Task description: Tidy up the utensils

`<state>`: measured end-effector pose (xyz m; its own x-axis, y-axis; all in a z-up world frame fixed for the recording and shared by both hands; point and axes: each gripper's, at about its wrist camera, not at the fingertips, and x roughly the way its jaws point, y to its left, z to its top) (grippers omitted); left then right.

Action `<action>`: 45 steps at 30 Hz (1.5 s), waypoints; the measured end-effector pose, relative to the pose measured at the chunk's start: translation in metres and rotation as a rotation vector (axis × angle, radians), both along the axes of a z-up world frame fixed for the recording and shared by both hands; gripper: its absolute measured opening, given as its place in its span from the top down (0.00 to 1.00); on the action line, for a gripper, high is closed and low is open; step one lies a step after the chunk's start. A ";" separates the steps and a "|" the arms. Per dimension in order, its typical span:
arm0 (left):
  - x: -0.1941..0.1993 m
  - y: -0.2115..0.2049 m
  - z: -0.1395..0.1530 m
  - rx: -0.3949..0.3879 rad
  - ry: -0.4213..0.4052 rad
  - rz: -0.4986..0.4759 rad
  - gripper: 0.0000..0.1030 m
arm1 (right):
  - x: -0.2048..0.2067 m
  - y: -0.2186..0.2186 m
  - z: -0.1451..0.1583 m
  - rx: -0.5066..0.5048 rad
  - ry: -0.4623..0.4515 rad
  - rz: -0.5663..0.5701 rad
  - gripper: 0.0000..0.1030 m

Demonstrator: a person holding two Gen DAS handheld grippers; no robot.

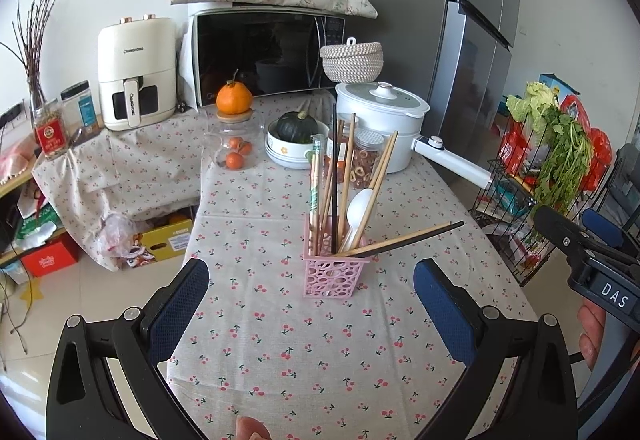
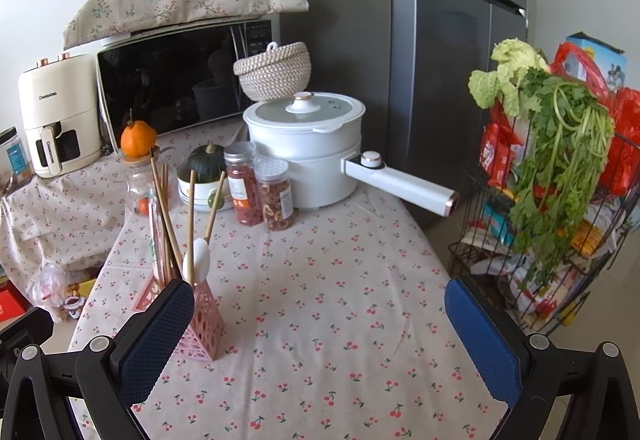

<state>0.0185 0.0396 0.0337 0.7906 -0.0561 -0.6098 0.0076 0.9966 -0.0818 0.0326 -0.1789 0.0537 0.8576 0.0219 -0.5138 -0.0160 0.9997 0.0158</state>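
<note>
The left claw (image 1: 311, 296) occupies the foreground of the left wrist view with its blue-padded fingers (image 1: 178, 310) spread wide and nothing between them, positioned above the counter (image 1: 280, 340), which carries a cherry-print cloth. The right claw (image 2: 319, 324) is likewise spread wide and empty; its left finger overlaps the pink utensil holder (image 2: 204, 324) in the right wrist view, though contact cannot be confirmed. The pink utensil holder stands upright on the counter, just beyond the left claw's fingertips. It contains wooden chopsticks (image 1: 347, 176), a black chopstick (image 1: 334, 176), a paper-wrapped pair (image 1: 314, 180) and a white spoon (image 1: 358, 210). A dark-tipped chopstick pair (image 1: 404, 240) leans out over the holder's right rim at a shallow angle. Behind the holder stand two clear jars (image 2: 260, 192), a bowl holding a dark green squash (image 1: 298, 126), a glass jar topped by an orange (image 1: 234, 98), and a white electric pot (image 2: 308, 152) with its handle pointing right. A microwave (image 1: 260, 56) and an air fryer (image 1: 138, 74) sit at the rear.
</note>
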 end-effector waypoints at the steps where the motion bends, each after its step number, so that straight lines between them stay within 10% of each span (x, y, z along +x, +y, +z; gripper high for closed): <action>1: 0.000 0.000 0.000 -0.002 0.001 -0.005 0.00 | 0.000 0.001 0.000 0.000 0.000 0.002 0.00; 45: -0.008 -0.001 0.006 0.028 -0.016 -0.006 0.00 | 0.004 0.005 -0.008 0.008 0.025 0.008 0.00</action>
<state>0.0107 0.0389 0.0402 0.7996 -0.0442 -0.5989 0.0151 0.9984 -0.0536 0.0364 -0.1734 0.0455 0.8443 0.0331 -0.5348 -0.0235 0.9994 0.0247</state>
